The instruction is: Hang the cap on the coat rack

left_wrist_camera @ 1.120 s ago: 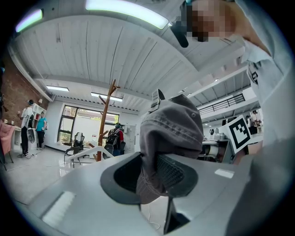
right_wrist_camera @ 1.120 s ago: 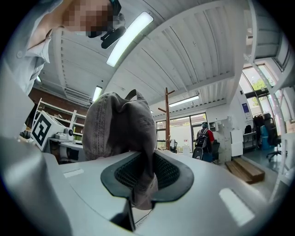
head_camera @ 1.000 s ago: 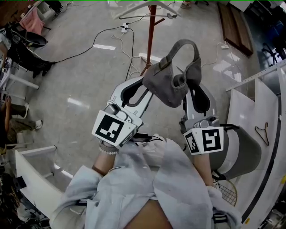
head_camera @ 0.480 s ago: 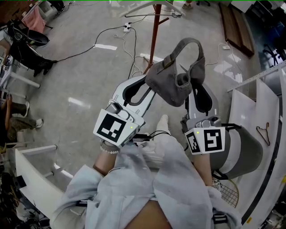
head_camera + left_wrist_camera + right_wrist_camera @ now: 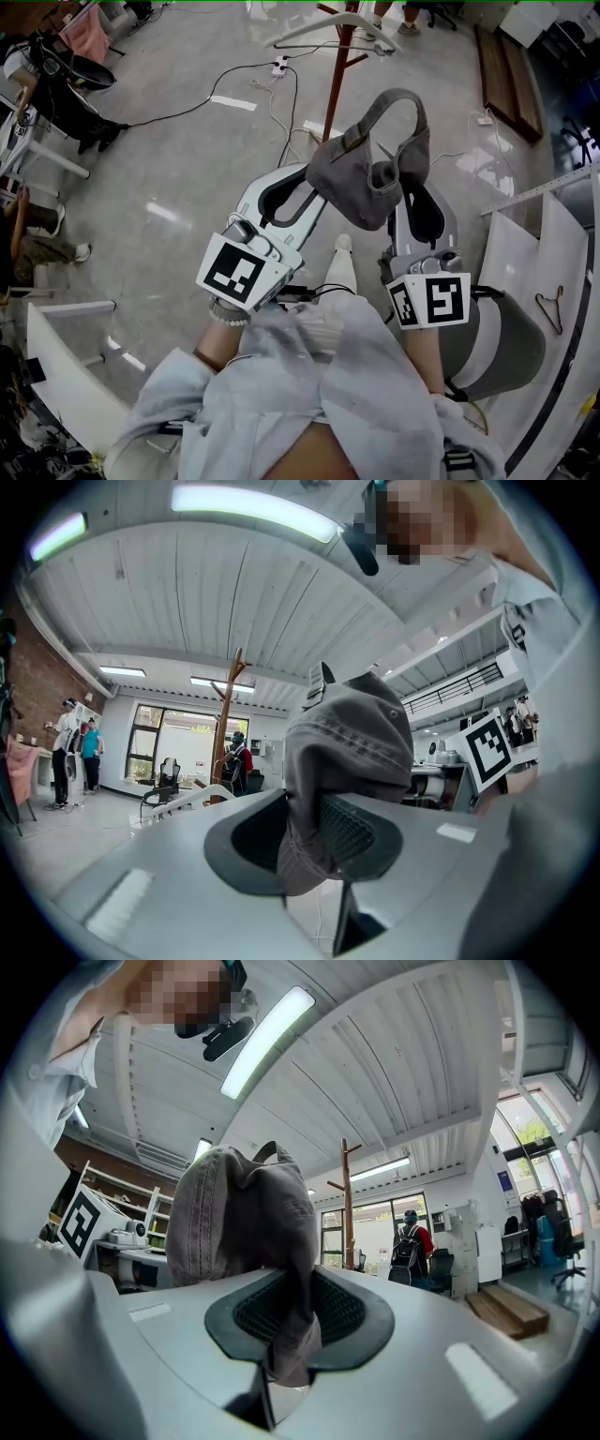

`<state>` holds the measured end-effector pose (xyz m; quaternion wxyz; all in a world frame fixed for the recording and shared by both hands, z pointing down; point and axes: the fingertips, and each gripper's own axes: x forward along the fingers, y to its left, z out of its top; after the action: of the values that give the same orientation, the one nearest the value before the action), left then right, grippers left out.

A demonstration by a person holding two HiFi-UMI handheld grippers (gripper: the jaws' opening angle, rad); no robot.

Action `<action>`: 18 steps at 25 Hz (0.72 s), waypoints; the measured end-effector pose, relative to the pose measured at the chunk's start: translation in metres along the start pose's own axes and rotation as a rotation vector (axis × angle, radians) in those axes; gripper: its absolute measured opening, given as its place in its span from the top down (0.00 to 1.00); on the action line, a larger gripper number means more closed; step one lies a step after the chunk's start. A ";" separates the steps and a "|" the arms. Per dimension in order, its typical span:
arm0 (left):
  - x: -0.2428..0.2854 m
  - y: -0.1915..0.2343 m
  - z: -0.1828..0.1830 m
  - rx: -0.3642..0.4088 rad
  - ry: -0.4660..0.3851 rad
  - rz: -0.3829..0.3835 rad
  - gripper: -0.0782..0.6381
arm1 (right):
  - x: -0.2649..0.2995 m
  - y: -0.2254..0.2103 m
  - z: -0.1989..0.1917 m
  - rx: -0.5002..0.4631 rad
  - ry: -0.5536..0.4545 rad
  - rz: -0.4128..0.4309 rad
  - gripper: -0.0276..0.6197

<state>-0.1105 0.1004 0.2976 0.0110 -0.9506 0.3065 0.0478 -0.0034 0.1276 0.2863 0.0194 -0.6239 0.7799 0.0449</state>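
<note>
Currently the left gripper (image 5: 305, 841) and right gripper (image 5: 295, 1321) are both pinching the floppy grey cloth cap (image 5: 361, 183); aiming at the red-brown wooden coat rack (image 5: 339, 70), pegs hardly showing, is possibly risking a missed hook.

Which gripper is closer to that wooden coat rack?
Left, seemingly. The left gripper, clamped on the cap, points almost at the coat rack; the right gripper holds the cap farther aside.

Glossy grey floor (image 5: 141, 178) carries trailing cables (image 5: 236, 66); ribbed ceiling (image 5: 234, 592) holds strip lights (image 5: 253, 506).
</note>
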 end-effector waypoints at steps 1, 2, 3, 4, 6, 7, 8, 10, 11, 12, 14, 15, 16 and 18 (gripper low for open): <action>0.005 0.002 0.000 0.003 -0.003 0.004 0.75 | 0.005 -0.004 -0.001 0.001 -0.002 0.006 0.85; 0.011 0.005 -0.001 0.006 -0.005 0.008 0.75 | 0.010 -0.008 -0.002 0.002 -0.003 0.011 0.85; 0.017 0.008 -0.002 0.008 -0.004 0.014 0.75 | 0.016 -0.013 -0.003 0.003 -0.004 0.016 0.85; 0.023 0.010 -0.003 0.008 -0.001 0.020 0.75 | 0.022 -0.018 -0.005 0.004 -0.004 0.021 0.85; 0.036 0.015 -0.008 0.003 0.021 0.027 0.75 | 0.034 -0.029 -0.008 0.005 -0.001 0.032 0.85; 0.043 0.016 -0.010 -0.002 0.040 0.029 0.75 | 0.040 -0.035 -0.010 0.006 0.001 0.039 0.85; 0.051 0.019 -0.013 -0.003 0.049 0.033 0.75 | 0.046 -0.041 -0.012 0.008 0.003 0.046 0.85; 0.068 0.028 -0.014 0.003 0.030 0.048 0.75 | 0.060 -0.055 -0.015 0.012 0.007 0.060 0.85; 0.077 0.032 -0.014 0.006 0.019 0.056 0.75 | 0.067 -0.062 -0.017 0.014 0.010 0.066 0.85; 0.085 0.035 -0.015 0.007 0.016 0.061 0.75 | 0.074 -0.069 -0.018 0.016 0.012 0.073 0.85; 0.101 0.039 -0.017 0.007 0.020 0.071 0.75 | 0.087 -0.083 -0.021 0.022 0.014 0.088 0.85; 0.109 0.043 -0.018 0.007 0.022 0.078 0.75 | 0.094 -0.090 -0.022 0.024 0.014 0.097 0.85; 0.117 0.047 -0.019 0.008 0.023 0.088 0.75 | 0.102 -0.096 -0.023 0.026 0.014 0.106 0.85; 0.135 0.055 -0.021 0.009 0.027 0.109 0.75 | 0.118 -0.109 -0.026 0.031 0.017 0.124 0.85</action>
<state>-0.0320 -0.0236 0.3060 0.0085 -0.9331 0.3580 0.0339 0.0778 -0.0129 0.2971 0.0198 -0.5744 0.8179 0.0287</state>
